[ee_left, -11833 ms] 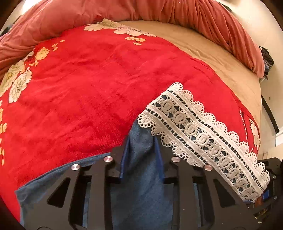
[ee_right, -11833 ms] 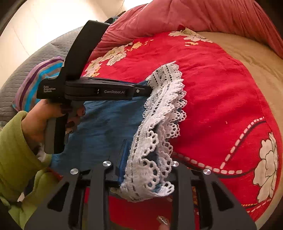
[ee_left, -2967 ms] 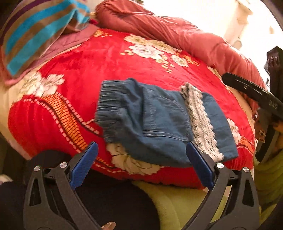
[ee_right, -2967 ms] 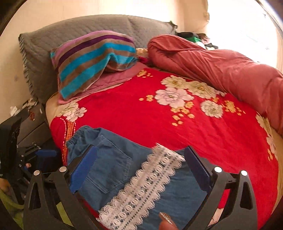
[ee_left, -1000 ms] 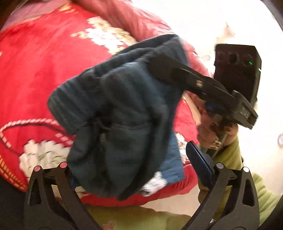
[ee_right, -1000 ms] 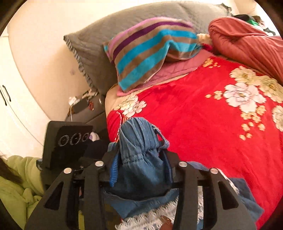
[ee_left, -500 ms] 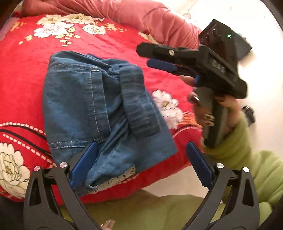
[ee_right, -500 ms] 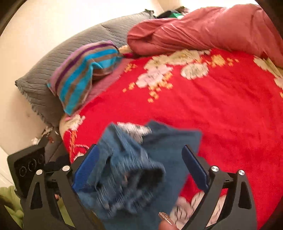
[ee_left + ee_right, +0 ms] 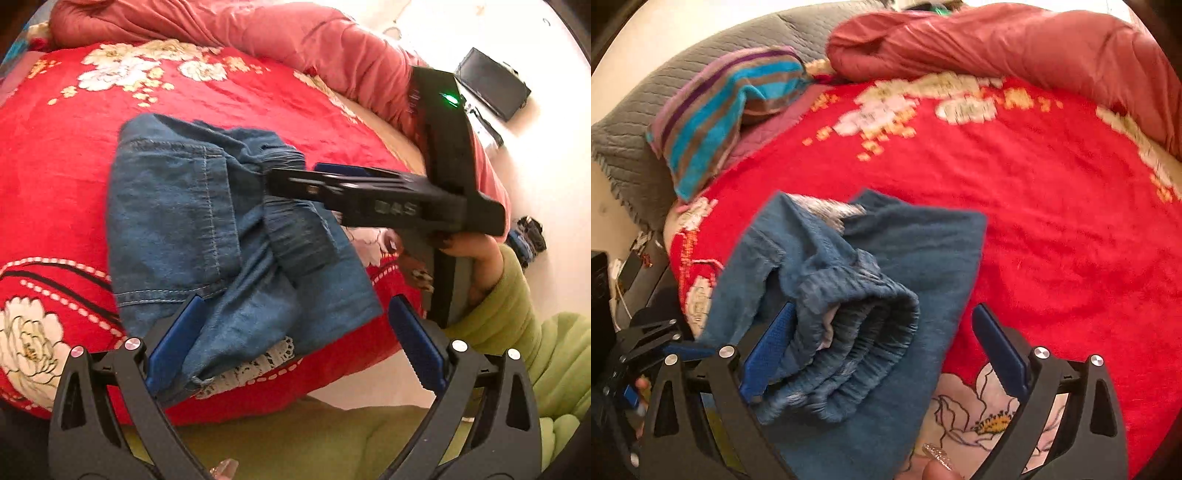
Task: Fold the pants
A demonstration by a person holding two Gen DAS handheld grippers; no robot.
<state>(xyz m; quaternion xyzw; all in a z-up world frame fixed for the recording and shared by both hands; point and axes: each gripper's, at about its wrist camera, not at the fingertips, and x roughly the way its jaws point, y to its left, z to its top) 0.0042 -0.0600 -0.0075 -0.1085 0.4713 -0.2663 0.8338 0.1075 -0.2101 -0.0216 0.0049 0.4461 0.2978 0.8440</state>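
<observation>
On the far left of the right wrist view, a gray pillow (image 9: pixel 631 147) leans at the head of the bed, with a striped cushion (image 9: pixel 727 110) resting against it. Below them a red flowered blanket (image 9: pixel 1052 221) covers the bed.

The pants (image 9: pixel 207 229), blue denim, lie in a folded bundle near the front edge of the bed, on the blanket. In the left wrist view their pocket side faces up at the left, the gathered waistband (image 9: pixel 295 236) crosses the top at the right, and a strip of white lace trim (image 9: pixel 255 365) peeks out underneath at the near edge. The bundle's long axis seems to run from the near edge away toward the middle of the bed, though the fisheye bends it.

The left gripper (image 9: pixel 291 332) is spread wide, holding nothing, with the near edge of the bundle lying between its blue fingers (image 9: pixel 173 339). The right gripper (image 9: pixel 882 339) is also spread wide and empty. The rolled waistband sits just ahead of it, touching or nearly touching its left finger. Seen from the left wrist view, the right gripper reaches in from the right, directly over the waistband.

Judging by this, the right gripper is nearer the waistband, and the left is nearer the lace end. The fold looks almost finished, though the waistband is bunched.

Further right, a rolled pink quilt (image 9: pixel 295 40) lies along the far side of the bed.
</observation>
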